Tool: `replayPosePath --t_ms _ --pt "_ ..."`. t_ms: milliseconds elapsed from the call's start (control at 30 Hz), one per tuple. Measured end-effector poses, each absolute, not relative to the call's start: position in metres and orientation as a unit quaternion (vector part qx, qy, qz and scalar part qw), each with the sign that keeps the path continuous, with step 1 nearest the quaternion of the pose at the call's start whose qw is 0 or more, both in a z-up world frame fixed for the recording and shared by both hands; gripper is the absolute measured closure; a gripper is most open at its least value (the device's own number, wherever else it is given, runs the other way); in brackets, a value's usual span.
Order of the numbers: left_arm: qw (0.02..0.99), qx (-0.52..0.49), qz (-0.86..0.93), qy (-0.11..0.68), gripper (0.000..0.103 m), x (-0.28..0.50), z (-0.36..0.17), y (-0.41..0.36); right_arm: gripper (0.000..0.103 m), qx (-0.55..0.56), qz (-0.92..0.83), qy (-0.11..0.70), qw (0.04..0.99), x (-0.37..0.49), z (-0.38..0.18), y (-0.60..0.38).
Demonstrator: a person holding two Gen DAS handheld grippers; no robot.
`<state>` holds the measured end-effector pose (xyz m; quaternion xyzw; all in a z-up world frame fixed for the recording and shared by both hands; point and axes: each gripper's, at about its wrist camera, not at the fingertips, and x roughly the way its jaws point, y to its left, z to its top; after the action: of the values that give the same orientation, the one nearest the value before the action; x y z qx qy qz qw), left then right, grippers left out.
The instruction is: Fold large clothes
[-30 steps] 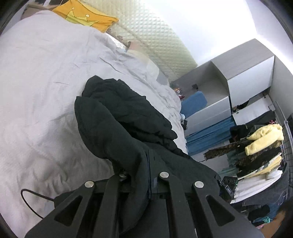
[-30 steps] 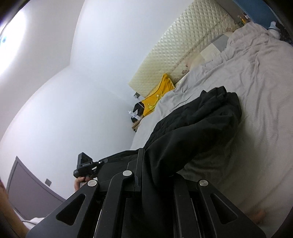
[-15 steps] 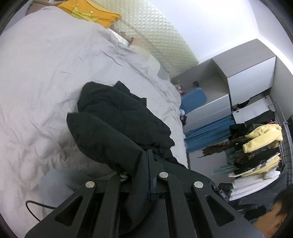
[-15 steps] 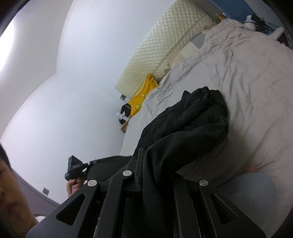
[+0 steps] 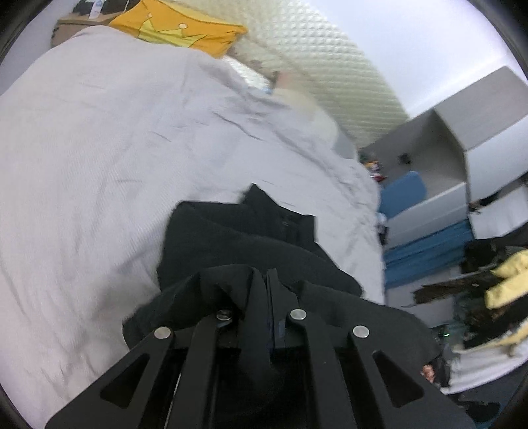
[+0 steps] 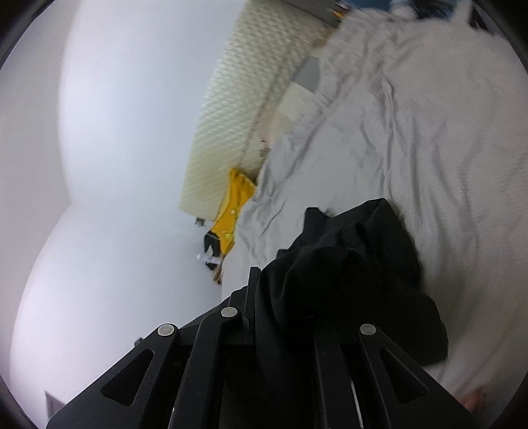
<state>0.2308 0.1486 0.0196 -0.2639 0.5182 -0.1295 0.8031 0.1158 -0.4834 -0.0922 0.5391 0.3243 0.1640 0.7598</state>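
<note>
A large black garment (image 5: 237,237) lies bunched on the grey bed sheet (image 5: 99,148), and one edge of it rises into my left gripper (image 5: 265,290). That gripper's jaws are just starting to open, with the black cloth still pinched between them. In the right wrist view the same black garment (image 6: 356,264) drapes over my right gripper (image 6: 264,293), which is shut on a fold of it. The cloth hides the right gripper's far finger. Both views are motion-blurred.
A yellow pillow (image 5: 178,23) and a quilted headboard (image 5: 330,66) stand at the head of the bed. Beside the bed are a grey wardrobe (image 5: 478,125), a blue cushion (image 5: 402,194) and a rack of hanging clothes (image 5: 495,290). A white wall (image 6: 115,165) fills the right wrist view's left half.
Both grippers have swept across the bed with the garment, which now sits bunched closer to the jaws. The right wrist view has rolled, and the person seen earlier is out of view.
</note>
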Motion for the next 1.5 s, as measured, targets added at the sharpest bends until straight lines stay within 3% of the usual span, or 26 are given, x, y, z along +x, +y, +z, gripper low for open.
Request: replayPosePath --t_ms 200,633,867,1067,1167,1233,1333,1400,1467,1500 --pt "0.809 -0.225 -0.085 0.537 0.095 0.287 -0.021 0.137 0.097 0.574 0.111 0.365 0.725 0.189 -0.142 -0.490" --pt "0.795 -0.157 -0.069 0.582 0.094 0.364 -0.079 0.107 0.099 0.578 0.072 0.425 0.693 0.266 -0.206 -0.493" --pt "0.766 -0.202 -0.088 0.604 0.094 0.392 -0.106 0.110 0.099 0.608 0.098 0.430 0.661 0.287 -0.241 -0.502" --pt "0.743 -0.263 -0.092 0.608 0.092 0.380 -0.112 0.125 0.086 0.615 0.144 0.422 0.650 0.282 -0.242 -0.506" --pt "0.745 -0.270 -0.110 0.600 0.091 0.366 -0.107 0.133 0.075 0.607 0.157 0.418 0.658 0.274 -0.233 -0.510" --pt "0.741 -0.282 -0.120 0.598 0.090 0.354 -0.104 0.141 0.051 0.607 0.160 0.409 0.662 0.264 -0.228 -0.515" --pt "0.747 -0.304 -0.132 0.577 0.070 0.333 -0.091 0.160 0.040 0.596 0.141 0.403 0.680 0.245 -0.217 -0.529" --pt "0.754 -0.322 -0.130 0.558 0.038 0.316 -0.081 0.175 0.038 0.579 0.122 0.406 0.697 0.231 -0.207 -0.539" --pt "0.785 -0.290 -0.120 0.534 0.028 0.301 -0.063 0.183 0.037 0.551 0.104 0.409 0.720 0.223 -0.194 -0.544" --pt "0.799 -0.274 -0.119 0.521 0.028 0.293 -0.054 0.183 0.037 0.528 0.093 0.410 0.738 0.216 -0.182 -0.545"
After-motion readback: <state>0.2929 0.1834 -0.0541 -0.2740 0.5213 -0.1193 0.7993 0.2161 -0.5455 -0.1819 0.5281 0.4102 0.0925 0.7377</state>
